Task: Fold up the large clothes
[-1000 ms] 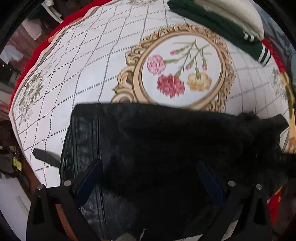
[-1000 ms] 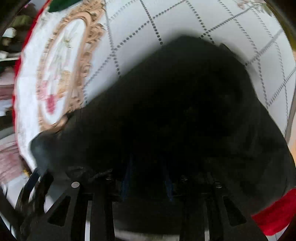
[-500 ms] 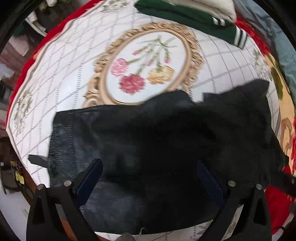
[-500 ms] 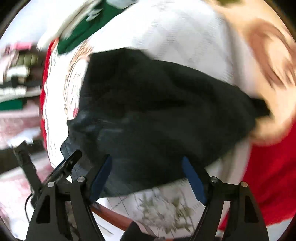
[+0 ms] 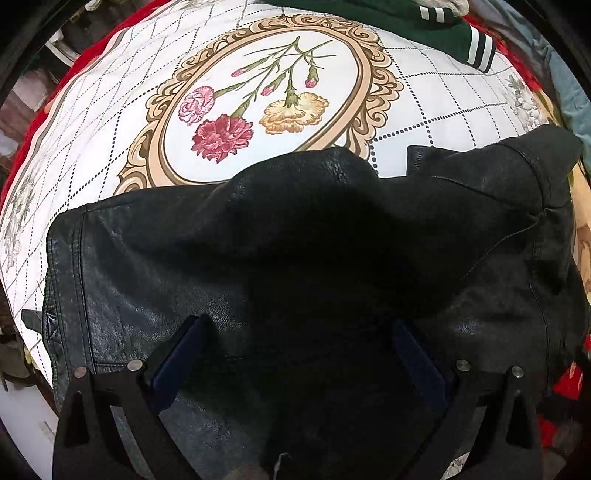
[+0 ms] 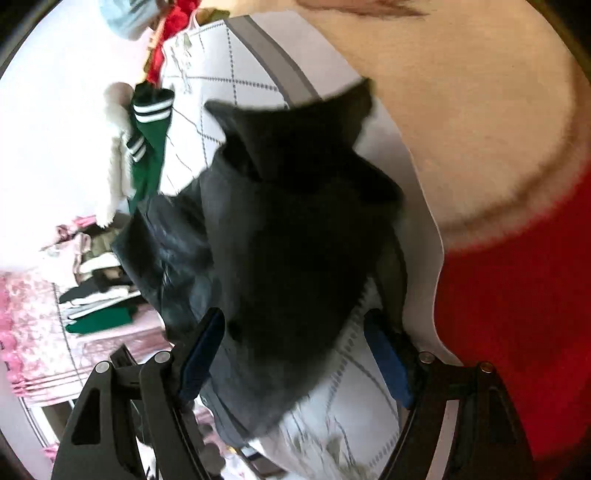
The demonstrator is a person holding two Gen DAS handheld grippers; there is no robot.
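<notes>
Black leather jacket (image 5: 295, 258) found lying folded on white floral tablecloth (image 5: 110, 110), spread across near edge of table. Seamed hem at far left of left jaws; pointed collar or corner raised well to right of them.

Left gripper (image 5: 295, 354) directed straight down over jacket. Jaws standing wide apart, blue pads clear of leather on both sides; jacket surface lying below and between them, nothing gripped. Raised fold of leather just ahead of the jaws, its top in deep shadow.

Right gripper (image 6: 295, 354) angled downward from jacket's other end, picture blurred. Jaws wide apart, nothing clamped. Dark mass of jacket (image 6: 288, 229) ahead of and between the jaws, reaching left pad closely; contact there cannot be told. Bare cloth showing just inside right pad.

Green garment with white stripes (image 5: 443, 33) noted at far side of cloth, well beyond left jaws; seen also left of right jaws. Red fabric (image 6: 517, 332) to right of right jaws, at table edge.
</notes>
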